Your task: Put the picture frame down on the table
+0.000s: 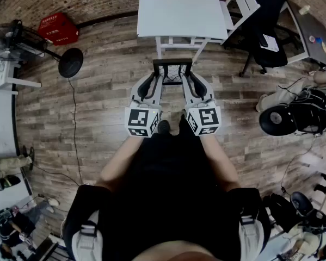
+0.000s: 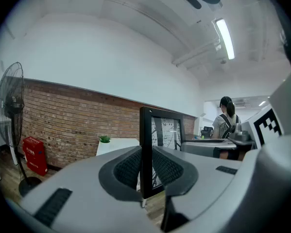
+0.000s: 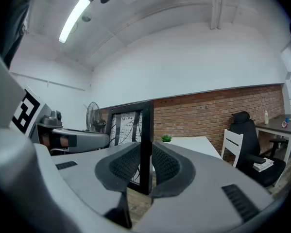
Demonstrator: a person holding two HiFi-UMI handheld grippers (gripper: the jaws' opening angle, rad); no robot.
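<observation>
Short of the far white table (image 1: 179, 15), the picture frame (image 1: 172, 72) hangs upright. The left gripper (image 1: 153, 82) and right gripper (image 1: 191, 83) each pinch 1 side, likely keeping it level.

No word, number or brand name can be read anywhere. The cube (image 1: 143, 122) behind the fingers (image 2: 128, 171) of the left gripper (image 1: 158, 78), and its twin on the right gripper (image 1: 188, 78), carry only black-and-white square markers. The picture frame (image 2: 165, 132) between the fingers shows dark branching lines, no lettering.
</observation>
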